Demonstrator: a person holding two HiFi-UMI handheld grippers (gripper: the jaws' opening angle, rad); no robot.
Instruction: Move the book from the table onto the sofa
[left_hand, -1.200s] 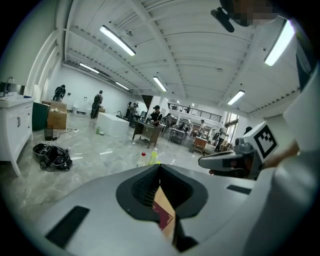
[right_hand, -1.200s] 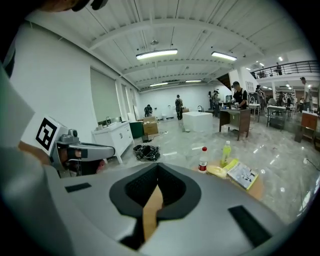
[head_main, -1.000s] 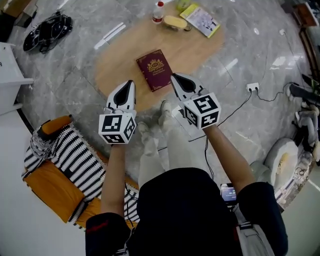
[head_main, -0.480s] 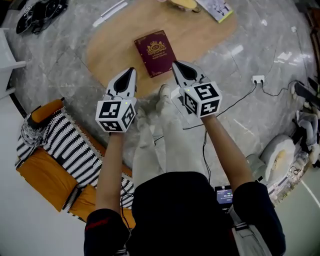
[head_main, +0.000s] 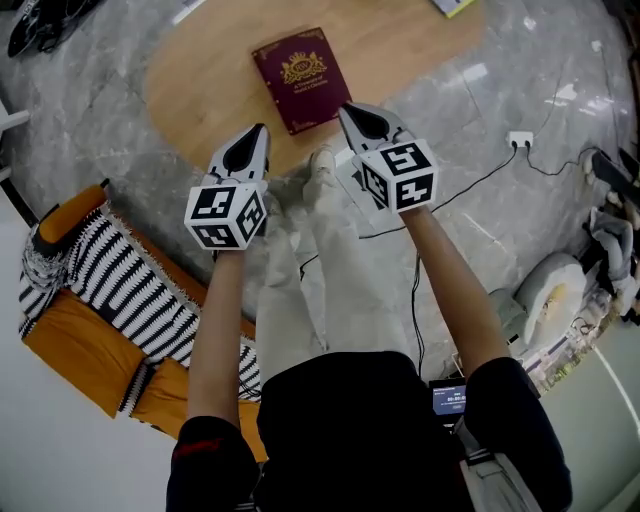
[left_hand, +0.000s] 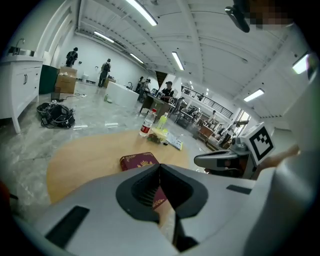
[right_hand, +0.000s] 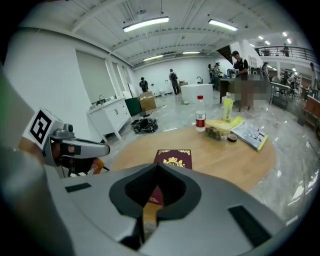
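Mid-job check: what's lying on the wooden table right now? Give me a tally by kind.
Book: 1
Bottles: 2, red-labelled bottle and green bottle
Booklet: 1
Yellow-topped container: 1
Small dark round thing, too small to identify: 1
Total: 6

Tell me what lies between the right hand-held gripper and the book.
Only bare tabletop, per the right gripper view; the book sits just ahead of the right hand-held gripper.
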